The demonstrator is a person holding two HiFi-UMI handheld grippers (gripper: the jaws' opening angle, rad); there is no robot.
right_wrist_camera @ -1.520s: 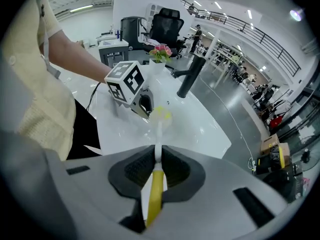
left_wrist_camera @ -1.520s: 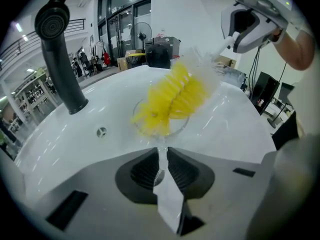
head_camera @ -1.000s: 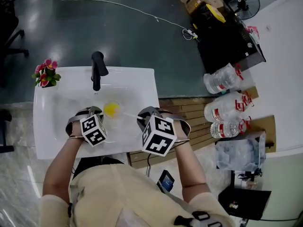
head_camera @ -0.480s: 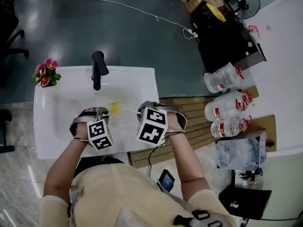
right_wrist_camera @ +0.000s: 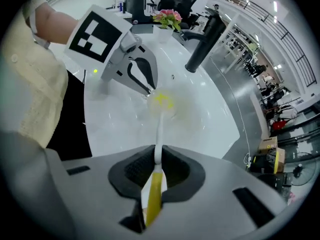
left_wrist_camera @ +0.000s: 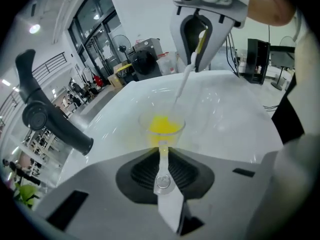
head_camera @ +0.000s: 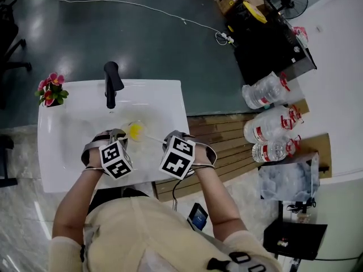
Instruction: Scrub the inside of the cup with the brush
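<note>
A clear cup (head_camera: 135,131) stands tilted in the white sink basin (head_camera: 68,135), below the faucet. My left gripper (head_camera: 121,136) is shut on the cup's near rim (left_wrist_camera: 162,125), its pads pinching the thin wall. My right gripper (head_camera: 169,139) is shut on the brush handle (right_wrist_camera: 155,176), which is yellow at the grip and white further out. The white shaft (left_wrist_camera: 183,80) runs down into the cup, and the yellow brush head (right_wrist_camera: 162,102) sits inside it. In the left gripper view the right gripper (left_wrist_camera: 201,31) hangs above the cup.
A black faucet (head_camera: 109,83) stands at the basin's back edge, with a small flower pot (head_camera: 50,89) at the back left corner. Right of the sink lie a wooden pallet (head_camera: 227,134) and large water bottles (head_camera: 266,95). A phone (head_camera: 198,216) hangs by my hip.
My right gripper has sunk and shifted slightly left toward the cup, rolling a little, with the brush still in it. The left gripper and cup have barely moved.
</note>
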